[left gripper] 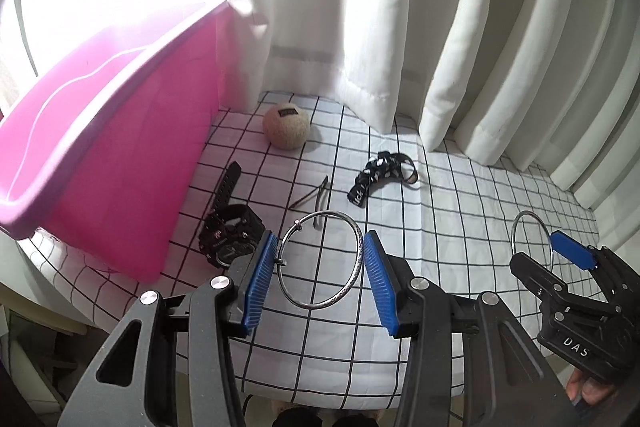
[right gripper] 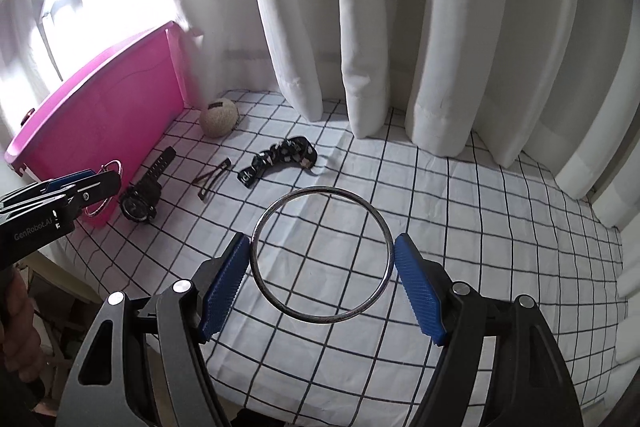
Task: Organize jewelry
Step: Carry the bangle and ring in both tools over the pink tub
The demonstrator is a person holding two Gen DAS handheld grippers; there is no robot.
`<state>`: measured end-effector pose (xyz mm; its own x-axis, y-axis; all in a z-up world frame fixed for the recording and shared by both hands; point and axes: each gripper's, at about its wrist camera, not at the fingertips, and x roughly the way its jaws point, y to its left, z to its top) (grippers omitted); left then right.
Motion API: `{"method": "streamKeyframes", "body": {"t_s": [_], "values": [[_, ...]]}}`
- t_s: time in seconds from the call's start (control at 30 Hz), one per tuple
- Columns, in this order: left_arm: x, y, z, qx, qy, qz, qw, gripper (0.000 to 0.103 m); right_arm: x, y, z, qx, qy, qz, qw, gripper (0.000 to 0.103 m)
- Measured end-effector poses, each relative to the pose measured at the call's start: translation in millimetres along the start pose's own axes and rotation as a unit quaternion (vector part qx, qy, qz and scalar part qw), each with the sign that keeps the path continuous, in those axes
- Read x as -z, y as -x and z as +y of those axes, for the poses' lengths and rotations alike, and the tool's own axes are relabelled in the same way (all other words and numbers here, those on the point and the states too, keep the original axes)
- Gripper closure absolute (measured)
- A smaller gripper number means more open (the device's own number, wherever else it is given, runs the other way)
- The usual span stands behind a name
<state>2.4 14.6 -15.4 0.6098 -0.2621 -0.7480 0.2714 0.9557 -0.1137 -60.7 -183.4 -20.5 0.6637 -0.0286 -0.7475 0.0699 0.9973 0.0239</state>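
My left gripper [left gripper: 320, 263] is shut on a silver bangle with a clasp [left gripper: 282, 249], held above the checked cloth; it also shows in the right wrist view [right gripper: 105, 206]. My right gripper [right gripper: 322, 263] is shut on a plain dark metal bangle [right gripper: 380, 219], also lifted; it shows in the left wrist view [left gripper: 519, 227]. A pink bin [left gripper: 132, 163] stands at the left. A black watch [left gripper: 230, 231], a hair clip [left gripper: 316, 193] and a black-and-white scrunchie [left gripper: 380, 173] lie on the cloth.
A beige ball [left gripper: 286, 126] sits near the bin's far corner. White curtains [left gripper: 400, 27] hang along the back and right. The checked cloth [left gripper: 460, 267] covers the table, whose front edge is near me.
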Motion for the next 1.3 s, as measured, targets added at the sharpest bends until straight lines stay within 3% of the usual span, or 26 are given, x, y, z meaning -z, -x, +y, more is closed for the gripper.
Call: {"method": "streamKeyframes", "body": {"t_s": [0.33, 0.67, 0.97, 1.3], "values": [[-47.7, 74.4, 46.0, -0.037, 0.05, -0.086, 0.9943, 0.059, -75.0, 22.5, 57.4, -0.069, 0.053, -0.067, 0.994, 0.031], [-79.0, 107.0, 129.2, -0.12, 0.101, -0.122, 0.98, 0.059, -152.4, 23.4, 155.2, -0.16, 0.127, -0.121, 0.971, 0.031], [-87.4, 101.9, 205.7, -0.17, 0.15, -0.109, 0.9678, 0.059, -194.8, -7.4, 234.2, -0.207, 0.172, -0.102, 0.958, 0.031], [-87.8, 58.1, 247.1, -0.181, 0.18, -0.066, 0.9647, 0.059, -213.2, -60.7, 282.3, -0.216, 0.203, -0.049, 0.954, 0.031]]}}
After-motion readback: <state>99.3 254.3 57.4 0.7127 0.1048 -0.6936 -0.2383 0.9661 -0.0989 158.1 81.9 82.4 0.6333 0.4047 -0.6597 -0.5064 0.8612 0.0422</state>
